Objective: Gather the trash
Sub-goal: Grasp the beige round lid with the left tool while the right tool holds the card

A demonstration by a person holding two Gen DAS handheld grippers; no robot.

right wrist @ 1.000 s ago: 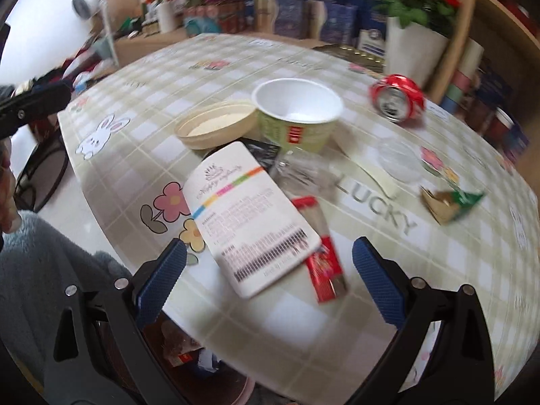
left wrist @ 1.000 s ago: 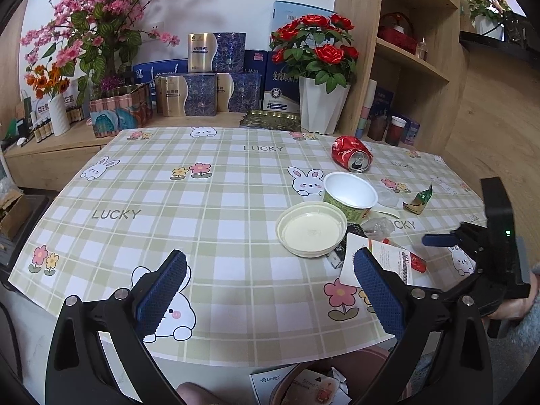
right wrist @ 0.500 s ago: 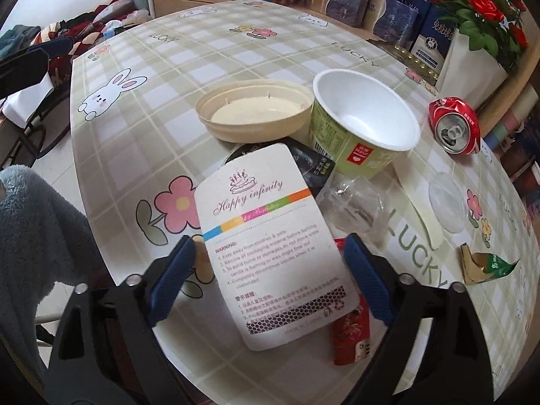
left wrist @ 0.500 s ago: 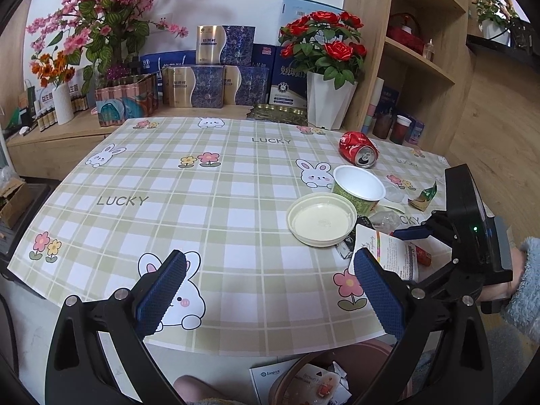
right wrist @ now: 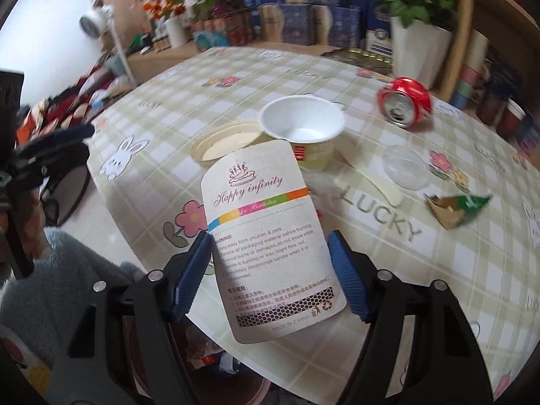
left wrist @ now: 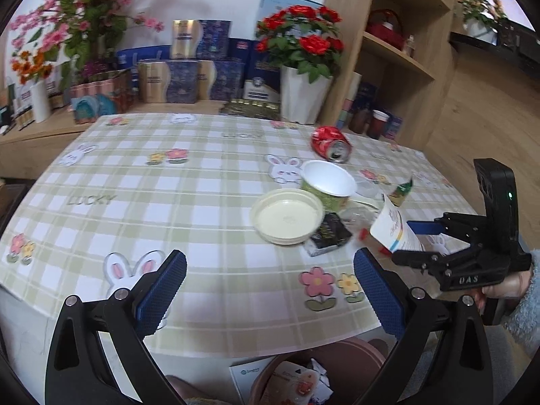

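Note:
A white card packet (right wrist: 266,222) printed "Happy infinity" stands between the pads of my right gripper (right wrist: 270,263). Its jaws are closing and the pads press on its two long edges. In the left wrist view the same packet (left wrist: 393,227) hangs tilted above the table edge in the right gripper (left wrist: 408,241). My left gripper (left wrist: 270,290) is open over the near table edge with nothing between its fingers. A brown-pink bin (left wrist: 337,361) with trash in it sits below the table edge.
On the checked tablecloth (left wrist: 152,182) lie a crushed red can (left wrist: 330,143), a white-and-green cup (left wrist: 327,182), a cream lid (left wrist: 287,216), a black sachet (left wrist: 329,233), a clear plastic lid (right wrist: 405,165) and a green-gold wrapper (right wrist: 455,206). Flower pots and boxes line the back.
The right gripper's jaws have narrowed onto the card packet and lifted it off the table, tilting it up. The left gripper has hardly moved.

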